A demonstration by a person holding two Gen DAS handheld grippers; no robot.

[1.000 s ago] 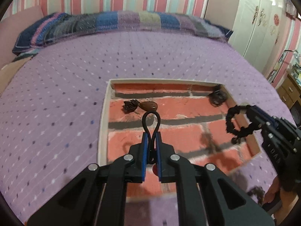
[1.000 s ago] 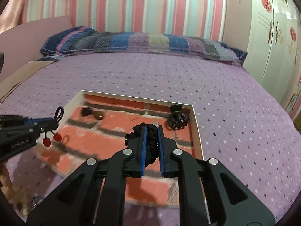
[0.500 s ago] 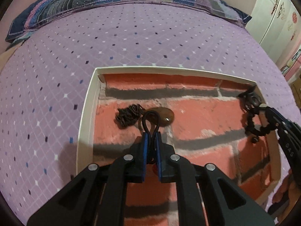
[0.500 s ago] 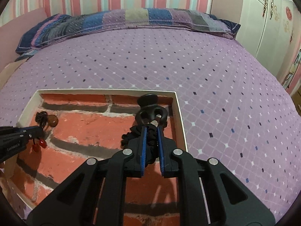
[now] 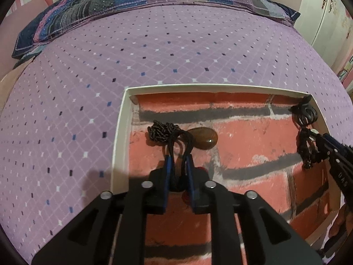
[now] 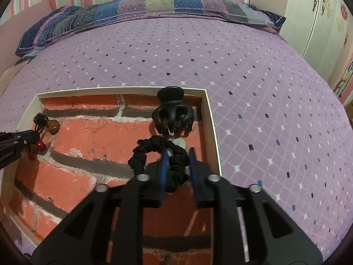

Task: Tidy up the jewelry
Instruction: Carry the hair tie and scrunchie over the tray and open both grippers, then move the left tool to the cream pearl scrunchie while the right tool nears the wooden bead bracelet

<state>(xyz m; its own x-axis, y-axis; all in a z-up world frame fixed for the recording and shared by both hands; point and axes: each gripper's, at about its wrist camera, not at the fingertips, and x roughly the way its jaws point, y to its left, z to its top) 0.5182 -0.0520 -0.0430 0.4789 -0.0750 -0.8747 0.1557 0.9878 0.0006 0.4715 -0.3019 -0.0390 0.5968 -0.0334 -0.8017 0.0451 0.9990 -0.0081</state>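
A shallow white-rimmed tray (image 5: 120,132) with a brick-pattern floor lies on the purple bedspread. My left gripper (image 5: 179,162) is low over its left part, jaws slightly apart, with a black cord loop (image 5: 179,139) with red beads (image 6: 39,146) still between them. A brown stone pendant (image 5: 204,141) on a dark chain lies just ahead. My right gripper (image 6: 176,156) is over the tray's right part (image 6: 211,128), jaws slightly apart around a black scrunchie (image 6: 154,149). A black claw clip (image 6: 173,114) lies ahead of it.
The purple patterned bedspread (image 5: 154,50) surrounds the tray. A striped pillow (image 5: 132,4) lies along the far edge. A white wardrobe (image 6: 320,11) stands to the right. A small pale disc (image 6: 179,142) lies by the clip.
Both grippers have come down and forward into the tray. Both sets of jaws have widened a little around the cord loop and the scrunchie.
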